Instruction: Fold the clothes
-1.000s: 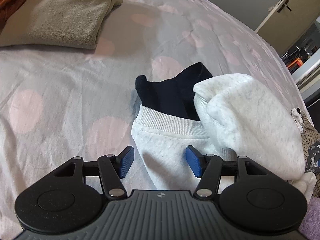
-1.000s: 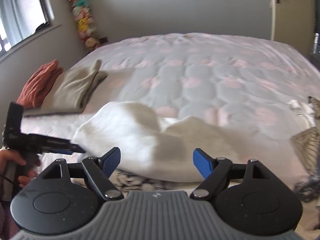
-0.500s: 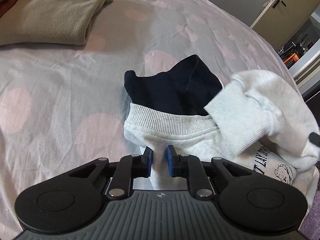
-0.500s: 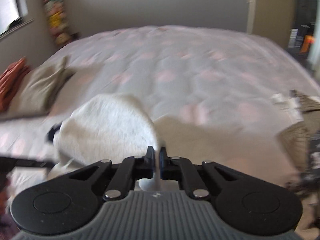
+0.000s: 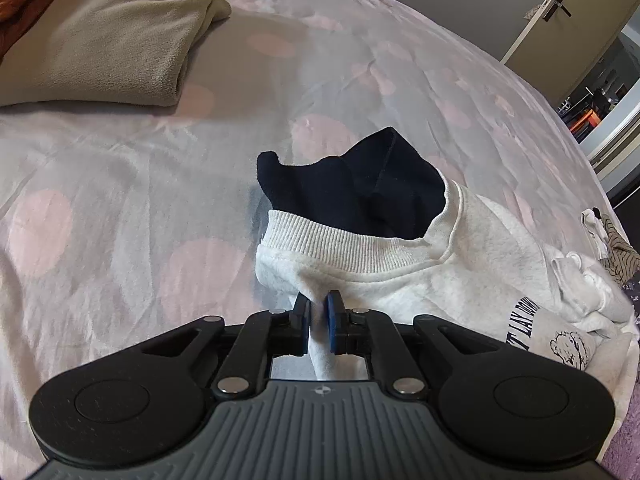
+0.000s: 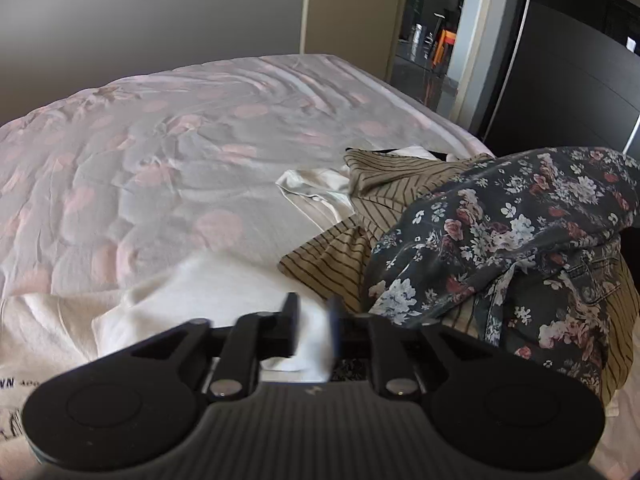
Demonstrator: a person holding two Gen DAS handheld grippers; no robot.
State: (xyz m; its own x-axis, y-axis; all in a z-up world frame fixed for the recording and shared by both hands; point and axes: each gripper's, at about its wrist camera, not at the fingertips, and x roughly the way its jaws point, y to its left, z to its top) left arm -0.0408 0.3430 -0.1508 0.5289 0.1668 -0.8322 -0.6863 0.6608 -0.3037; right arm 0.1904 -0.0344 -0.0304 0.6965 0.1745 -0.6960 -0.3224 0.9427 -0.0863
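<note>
Sweatshirt [image 5: 440,276] lies on the bed [image 5: 120,200], long axis running from its collar toward 3 o'clock. Left tongs [image 5: 319,312] pinch its shoulder fabric beside the collar. Right tongs [image 6: 314,320] are opening over its far white end [image 6: 224,292], pads clear of cloth.

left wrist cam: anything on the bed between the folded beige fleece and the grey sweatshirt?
Nothing: only bare spotted bedspread between the beige fleece and the grey sweatshirt.

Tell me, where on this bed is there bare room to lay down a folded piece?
Bare bedspread lies between the folded beige fleece and the grey sweatshirt, and stretches toward the far wall. It is crowded by the striped and floral clothes.
</note>
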